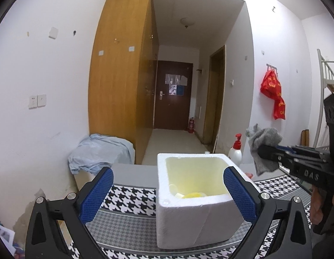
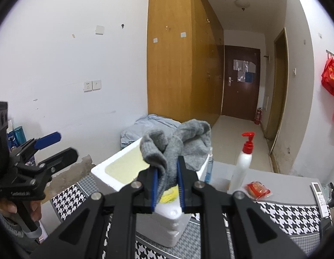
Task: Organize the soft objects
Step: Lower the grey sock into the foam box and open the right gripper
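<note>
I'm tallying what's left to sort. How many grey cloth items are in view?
1: a grey cloth clamped in the right gripper, beside the foam box. More may be hidden inside the box.

Yellow item [image 1: 194, 195] in foam box [image 1: 188, 213] half hidden; remote [image 2: 320, 196] cut off.

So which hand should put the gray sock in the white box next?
The right one, probably. The right gripper is already shut on the gray sock and holds it just above the white box. The left gripper is open and empty.
</note>
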A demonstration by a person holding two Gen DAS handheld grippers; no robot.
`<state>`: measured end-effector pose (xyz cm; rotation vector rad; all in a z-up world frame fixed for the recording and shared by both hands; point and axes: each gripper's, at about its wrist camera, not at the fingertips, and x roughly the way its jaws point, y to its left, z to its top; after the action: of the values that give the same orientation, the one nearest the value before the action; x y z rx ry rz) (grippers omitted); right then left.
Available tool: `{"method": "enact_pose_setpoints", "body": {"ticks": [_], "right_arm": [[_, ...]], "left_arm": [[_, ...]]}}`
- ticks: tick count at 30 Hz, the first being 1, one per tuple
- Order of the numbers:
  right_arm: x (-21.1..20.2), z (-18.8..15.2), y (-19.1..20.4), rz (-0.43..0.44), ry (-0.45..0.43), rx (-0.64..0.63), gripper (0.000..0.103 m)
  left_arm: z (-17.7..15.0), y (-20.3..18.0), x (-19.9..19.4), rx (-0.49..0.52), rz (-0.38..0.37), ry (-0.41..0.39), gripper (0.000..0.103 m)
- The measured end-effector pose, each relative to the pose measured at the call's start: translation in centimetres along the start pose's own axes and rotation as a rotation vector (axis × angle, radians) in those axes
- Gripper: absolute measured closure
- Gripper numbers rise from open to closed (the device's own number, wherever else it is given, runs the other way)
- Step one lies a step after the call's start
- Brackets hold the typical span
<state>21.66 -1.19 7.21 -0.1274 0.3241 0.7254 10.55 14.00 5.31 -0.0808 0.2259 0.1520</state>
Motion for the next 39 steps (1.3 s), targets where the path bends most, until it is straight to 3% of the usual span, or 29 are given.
{"method": "enact_pose_setpoints", "body": {"ticks": [15, 27, 29, 33, 39], "right_arm": [[3.6, 1.4, 0.4, 0.060, 0.061, 0.024, 0.084], [6.2, 1.7, 0.2, 0.055, 0.111, 0.026, 0.083], [6.5, 1.7, 0.2, 0.054, 0.114, 0.025, 0.076], [7.0, 1.6, 0.1, 0.098, 0.102, 0.034, 0.042], [6.0, 2.1, -0.2, 0.096, 0.071, 0.048, 0.029]], "left_arm": [[-0.6, 1.2, -0.7, -0.030, 0.053, 0.026, 0.001], [-1.0, 1.6, -1.1, -0.052, 0.063, 0.025, 0.001], [-1.1, 1.5, -1.3, -0.052, 0.068, 0.023, 0.001], [-1.2, 1.4, -1.3, -0.059, 0.070, 0.020, 0.001], [-0.8, 1.6, -1.1, -0.072, 0.074, 0.015, 0.001]]}}
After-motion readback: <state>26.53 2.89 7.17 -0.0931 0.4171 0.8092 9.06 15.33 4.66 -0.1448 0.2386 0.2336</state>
